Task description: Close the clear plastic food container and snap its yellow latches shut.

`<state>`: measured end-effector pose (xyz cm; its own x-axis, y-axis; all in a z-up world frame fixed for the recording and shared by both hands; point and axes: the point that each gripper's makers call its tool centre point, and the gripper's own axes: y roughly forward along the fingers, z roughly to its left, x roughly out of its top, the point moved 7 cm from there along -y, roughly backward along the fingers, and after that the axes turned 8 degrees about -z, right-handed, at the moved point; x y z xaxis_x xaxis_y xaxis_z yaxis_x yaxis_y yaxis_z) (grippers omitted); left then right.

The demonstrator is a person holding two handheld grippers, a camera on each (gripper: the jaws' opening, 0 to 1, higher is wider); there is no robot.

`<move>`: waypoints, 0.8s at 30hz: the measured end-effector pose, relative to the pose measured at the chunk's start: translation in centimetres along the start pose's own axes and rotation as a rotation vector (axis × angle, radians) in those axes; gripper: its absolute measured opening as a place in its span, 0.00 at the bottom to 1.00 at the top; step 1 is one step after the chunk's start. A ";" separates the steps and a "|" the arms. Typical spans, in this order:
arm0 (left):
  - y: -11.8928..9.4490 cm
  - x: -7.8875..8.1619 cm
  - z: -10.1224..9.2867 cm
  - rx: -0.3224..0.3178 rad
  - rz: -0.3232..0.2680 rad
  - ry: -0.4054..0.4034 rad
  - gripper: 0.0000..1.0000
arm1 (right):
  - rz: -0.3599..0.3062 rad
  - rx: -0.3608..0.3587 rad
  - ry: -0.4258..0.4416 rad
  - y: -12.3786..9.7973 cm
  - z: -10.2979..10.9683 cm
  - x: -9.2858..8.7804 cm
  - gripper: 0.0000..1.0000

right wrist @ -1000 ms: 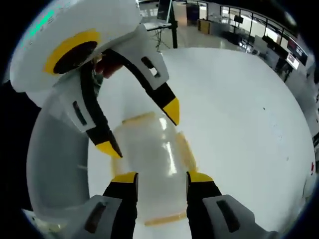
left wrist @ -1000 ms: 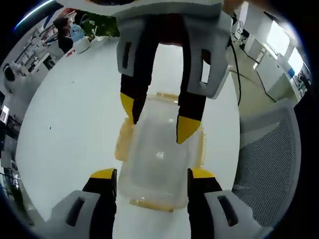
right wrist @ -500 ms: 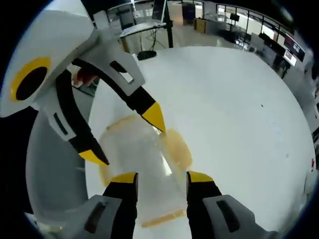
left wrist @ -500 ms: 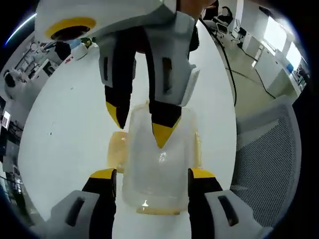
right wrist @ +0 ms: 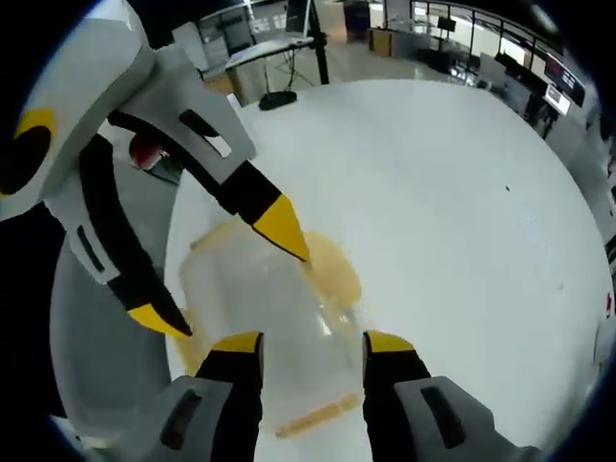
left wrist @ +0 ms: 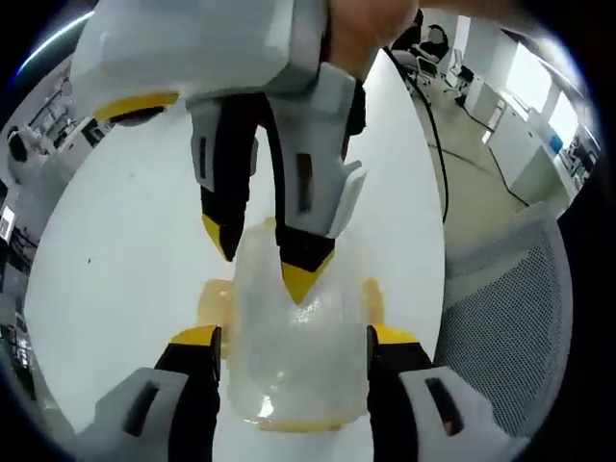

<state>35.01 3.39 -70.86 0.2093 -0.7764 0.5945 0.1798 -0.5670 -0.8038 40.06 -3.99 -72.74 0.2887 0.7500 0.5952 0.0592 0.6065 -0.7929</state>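
Clear plastic food container [left wrist: 294, 356] with yellow latches [right wrist: 334, 271] sits on white surface [right wrist: 452, 221], between both tongs. Left tongs [left wrist: 292, 342] spread, jaws flanking container's near end. Right tongs [right wrist: 313, 348] spread, straddling opposite end; one yellow tip resting on lid, the other beside it. Mesh chair [left wrist: 500, 318] right of surface. Office desks far behind.

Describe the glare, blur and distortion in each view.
Left gripper view: fisheye bends the white table edge and the mesh chair; small glints on the clear container; bright windows at upper right are blown out. Right gripper view: the table bulges round; a bright streak on the container lid; the left gripper, close up, looks soft.
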 end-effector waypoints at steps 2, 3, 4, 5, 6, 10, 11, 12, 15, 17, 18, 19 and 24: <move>0.1 -0.1 -0.2 0.005 0.031 0.093 0.59 | 0.002 0.000 -0.004 0.0 0.0 0.0 0.40; 0.3 -0.4 -0.5 0.008 0.048 0.087 0.59 | 0.004 -0.002 0.000 0.0 0.0 0.0 0.39; 0.4 -0.4 -0.6 0.011 0.051 0.079 0.60 | 0.002 -0.009 -0.001 0.0 -0.1 0.1 0.38; 0.4 -0.4 -0.7 0.016 0.050 0.073 0.60 | 0.000 -0.015 -0.004 0.0 -0.2 0.1 0.37; 0.4 -0.4 -0.8 0.019 0.047 0.072 0.60 | 0.000 -0.021 -0.008 -0.1 -0.2 0.2 0.37; 0.4 -0.7 -1.1 0.063 0.062 0.088 0.60 | -0.001 -0.030 0.004 -0.1 -0.2 0.2 0.37; 0.5 -0.8 -1.2 0.067 0.066 0.092 0.60 | -0.001 -0.031 0.007 -0.1 -0.2 0.1 0.37; 0.6 -1.0 -1.3 0.071 0.076 0.103 0.60 | 0.002 -0.032 0.010 -0.2 -0.1 0.1 0.37; 0.8 -1.1 -1.7 0.074 0.083 0.107 0.60 | 0.015 -0.015 -0.011 -0.2 0.0 0.2 0.36; 0.9 -1.0 -1.9 0.091 0.086 0.130 0.60 | 0.026 -0.017 -0.035 -0.2 0.0 0.3 0.37; 0.9 -1.0 -1.9 0.105 0.094 0.143 0.60 | 0.022 -0.014 -0.042 -0.3 0.0 0.4 0.38; 0.9 -0.9 -2.0 0.111 0.094 0.144 0.60 | 0.018 -0.014 -0.042 -0.3 0.0 0.6 0.38; 0.8 -1.0 -2.0 0.128 0.101 0.130 0.59 | -0.036 -0.011 -0.072 -1.0 0.3 2.0 0.37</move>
<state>33.06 3.14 -72.13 0.1078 -0.8611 0.4969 0.2864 -0.4518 -0.8449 40.26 -3.00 -70.67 0.2165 0.7450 0.6310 0.0790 0.6308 -0.7719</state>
